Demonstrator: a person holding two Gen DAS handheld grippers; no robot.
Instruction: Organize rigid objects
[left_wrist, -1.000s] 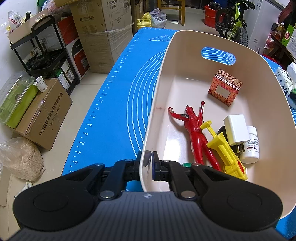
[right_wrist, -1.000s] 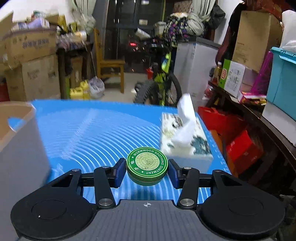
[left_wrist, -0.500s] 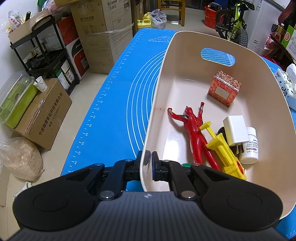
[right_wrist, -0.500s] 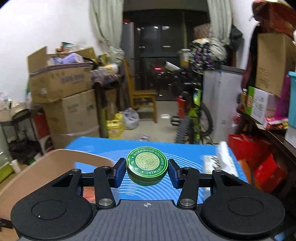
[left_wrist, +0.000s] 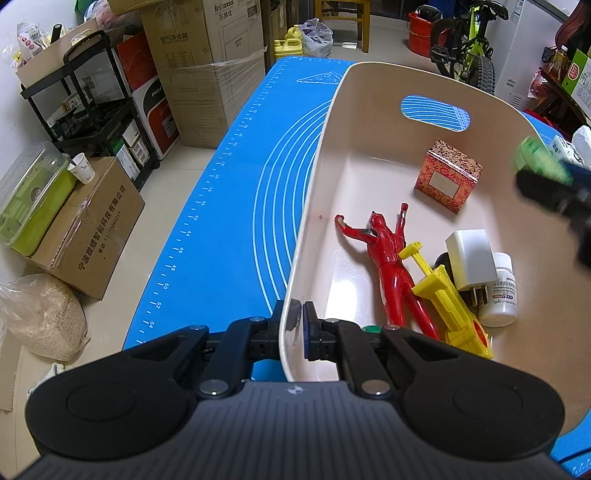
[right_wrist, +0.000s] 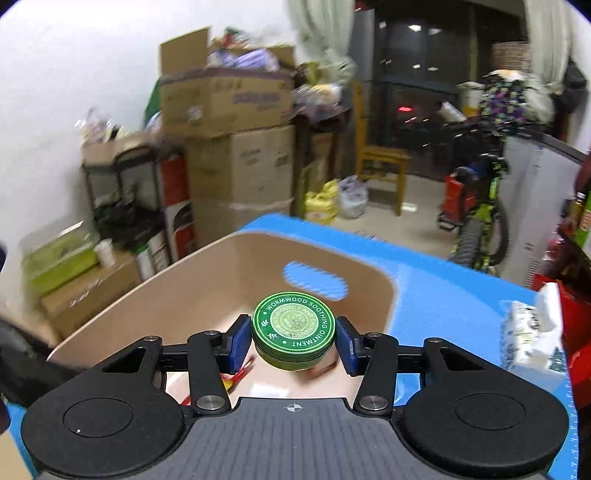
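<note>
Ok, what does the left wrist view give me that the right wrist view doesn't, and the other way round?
Left wrist only: the left tongs shut on the near wall of the cream plastic bin, and the contents laid out clearly: red toy figure, yellow plastic toy, white plug adapter, white pill bottle, patterned red box.
Right wrist only: the right tongs shut on the round green ointment tin, its lid lettering readable, held over the bin.
Both: the bin, blue mat, tissue pack.
</note>
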